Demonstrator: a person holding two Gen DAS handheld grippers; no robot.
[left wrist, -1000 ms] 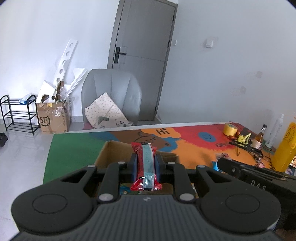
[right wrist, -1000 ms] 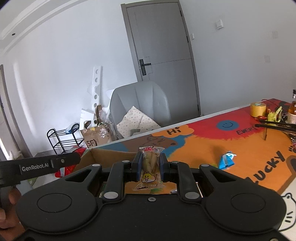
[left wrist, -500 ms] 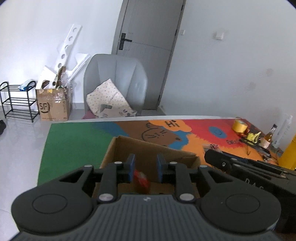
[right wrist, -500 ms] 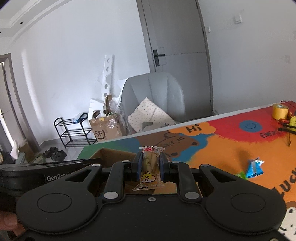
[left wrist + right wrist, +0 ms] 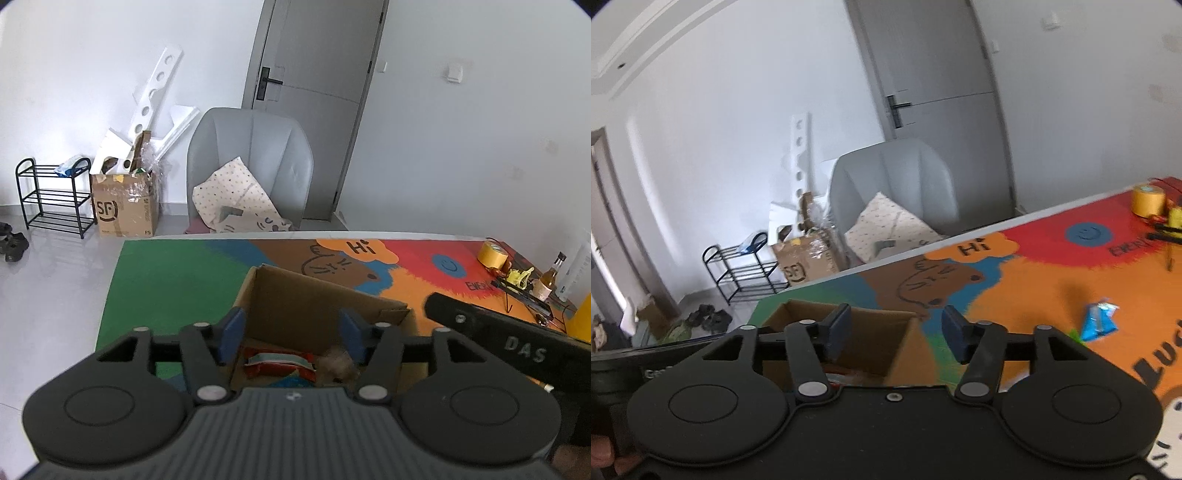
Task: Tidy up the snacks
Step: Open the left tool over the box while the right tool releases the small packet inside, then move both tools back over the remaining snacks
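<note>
A: Snacks first, from the left wrist view. Our left claw point(image 5: 290, 334) hangs released over the cardboard box point(image 5: 325, 306), jaws wide and gripping nothing. Below it a red packet point(image 5: 279, 363) lies flat on the box floor, with a brownish, fuzzy-looking item point(image 5: 340, 363) just beside it that we cannot identify.

B: How would we judge that packet to handle?

A: Light and soft, probably, with a slick, crinkly wrapper. We would pinch it across the middle of its long sides, not by the thin sealed ends, and gently, since the contents may crush.

B: And the right wrist view?

A: It is blurred. Our right claw point(image 5: 899, 334) is released too, jaws apart and bare, above the box's right edge. A blue packet point(image 5: 1099, 319) lies on the bench point(image 5: 1015, 291), well apart from the box, with something green at its edge. It looks equally light and slippery.

B: The surroundings?

A: The bench has a bright printed cover, flat and smooth, so packets may slide. A yellow tape roll point(image 5: 492, 254) and a small bottle point(image 5: 548, 280) stand at the far right. Behind are a grey chair point(image 5: 249, 168), a door point(image 5: 314, 99) and a black rack point(image 5: 53, 195).
</note>
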